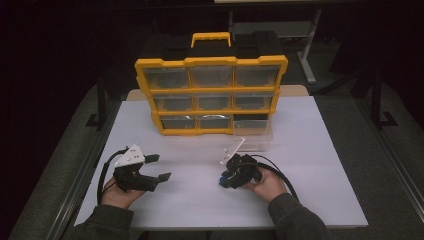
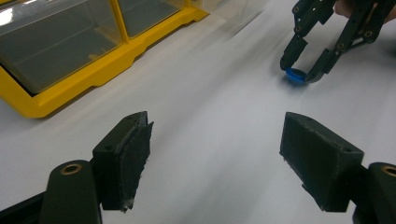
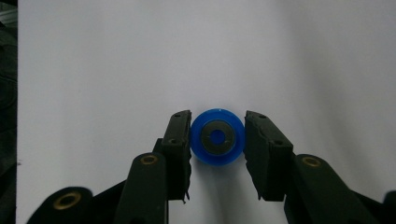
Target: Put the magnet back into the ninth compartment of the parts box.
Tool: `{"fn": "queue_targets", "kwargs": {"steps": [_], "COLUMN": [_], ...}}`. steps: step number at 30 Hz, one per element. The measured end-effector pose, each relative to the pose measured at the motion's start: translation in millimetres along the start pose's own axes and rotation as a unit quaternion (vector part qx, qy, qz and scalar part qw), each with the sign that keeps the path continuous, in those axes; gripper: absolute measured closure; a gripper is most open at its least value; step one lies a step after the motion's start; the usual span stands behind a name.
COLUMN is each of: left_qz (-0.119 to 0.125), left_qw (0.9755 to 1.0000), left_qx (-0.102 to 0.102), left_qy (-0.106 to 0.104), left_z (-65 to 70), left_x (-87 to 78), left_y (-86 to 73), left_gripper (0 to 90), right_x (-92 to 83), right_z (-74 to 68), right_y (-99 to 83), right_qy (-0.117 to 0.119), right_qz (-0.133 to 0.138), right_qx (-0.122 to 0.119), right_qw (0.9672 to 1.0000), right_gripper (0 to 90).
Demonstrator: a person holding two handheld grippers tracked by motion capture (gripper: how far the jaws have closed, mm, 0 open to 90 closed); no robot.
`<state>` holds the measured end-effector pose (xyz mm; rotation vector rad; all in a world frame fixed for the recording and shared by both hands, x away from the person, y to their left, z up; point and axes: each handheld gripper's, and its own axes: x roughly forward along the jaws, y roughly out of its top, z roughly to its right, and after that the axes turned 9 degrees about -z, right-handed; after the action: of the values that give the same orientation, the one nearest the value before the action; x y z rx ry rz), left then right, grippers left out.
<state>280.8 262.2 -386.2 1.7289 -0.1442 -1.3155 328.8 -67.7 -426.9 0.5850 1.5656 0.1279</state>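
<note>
A small blue wheel (image 3: 217, 136) with a grey hub lies flat on the white tabletop (image 1: 310, 165). My right gripper (image 3: 217, 142) points down over it, a pad pressed against each side of the wheel. From the high view, the right gripper (image 1: 224, 180) is at the table's front centre-right, the blue wheel (image 1: 220, 183) at its tips. The left gripper view shows the right gripper (image 2: 302, 69) and the wheel (image 2: 294, 74) at the upper right. My left gripper (image 1: 159, 167) rests at the front left, its jaws wide apart and empty, as its own view (image 2: 215, 149) confirms.
A yellow organiser case (image 1: 210, 62) with clear drawers stands upright at the back of the table, also in the left gripper view (image 2: 70, 95). One clear drawer (image 1: 253, 135) sits out on the table below its bottom right slot. Dark floor surrounds the table.
</note>
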Motion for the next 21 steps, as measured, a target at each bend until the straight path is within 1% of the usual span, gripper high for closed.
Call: {"fn": "queue_targets", "kwargs": {"steps": [2, 3, 5, 7, 9, 11, 12, 13, 14, 15, 16, 17, 18, 20, 21], "left_qz": [0.002, 0.002, 0.000, 0.002, 0.004, 0.005, 0.004, 0.003, 0.003, 0.003, 0.006, 0.011, 0.007, 0.014, 0.014], "left_qw": [1.0000, 1.0000, 1.0000, 1.0000, 0.9999, 1.0000, 1.0000, 1.0000, 1.0000, 1.0000, 0.9999, 0.9998, 0.9999, 0.9998, 0.9998], "left_qx": [-0.005, -0.004, -0.004, -0.007, -0.009, -0.008, -0.007, -0.006, -0.006, -0.007, -0.012, -0.014, -0.007, -0.014, -0.013], "left_qy": [-0.002, -0.001, -0.002, -0.002, -0.003, -0.003, -0.003, -0.003, -0.003, -0.003, -0.004, -0.004, -0.001, -0.004, -0.004], "left_z": [-0.1, -0.7, -1.9, -1.5, -1.0, -1.0, -1.3, -1.5, -1.6, -1.8, -1.1, -0.9, -1.6, -0.7, -0.7], "left_x": [0.8, 0.9, 0.9, 0.7, 0.4, 0.4, 0.7, 1.0, 1.1, 0.9, 1.1, 1.0, -0.1, 0.4, 0.2], "left_y": [0.4, 0.5, 0.5, -0.1, -0.2, 0.0, 0.2, 0.3, 0.5, 0.6, 0.6, 0.8, 1.1, 0.9, 1.0], "left_gripper": [23.9, 23.9, 23.9, 23.8, 23.8, 23.8, 23.8, 23.8, 23.8, 23.8, 23.7, 23.6, 23.6, 23.7, 23.6], "right_x": [-3.6, -6.4, -11.6, -16.8, -22.1, -28.1, -31.1, -34.2, -37.2, -40.8, -45.3, -47.7, -50.6, -56.2, -58.8], "right_z": [0.9, 1.4, 2.3, 6.4, 9.8, 13.4, 14.6, 15.1, 16.5, 16.6, 17.7, 17.9, 18.1, 18.7, 19.1], "right_y": [-0.1, 0.1, 0.4, -0.8, -1.1, -0.8, -0.3, 0.6, 1.7, 2.8, 4.2, 5.2, 6.8, 9.6, 11.0], "right_qy": [0.008, 0.011, 0.006, 0.016, 0.012, 0.019, 0.016, 0.019, 0.019, 0.020, 0.023, 0.021, 0.018, 0.015, 0.012], "right_qz": [0.008, 0.013, 0.017, 0.028, 0.030, 0.036, 0.037, 0.038, 0.039, 0.042, 0.047, 0.047, 0.048, 0.050, 0.051], "right_qx": [0.002, 0.003, 0.004, 0.012, 0.016, 0.023, 0.023, 0.026, 0.022, 0.027, 0.027, 0.026, 0.023, 0.020, 0.018], "right_qw": [0.9999, 0.9998, 0.9998, 0.9994, 0.9994, 0.9989, 0.9989, 0.9988, 0.9988, 0.9985, 0.9983, 0.9983, 0.9984, 0.9984, 0.9985], "right_gripper": [61.1, 61.1, 61.1, 61.1, 61.2, 61.2, 61.2, 61.2, 61.2, 61.2, 61.2, 61.2, 61.2, 61.2, 61.2]}}
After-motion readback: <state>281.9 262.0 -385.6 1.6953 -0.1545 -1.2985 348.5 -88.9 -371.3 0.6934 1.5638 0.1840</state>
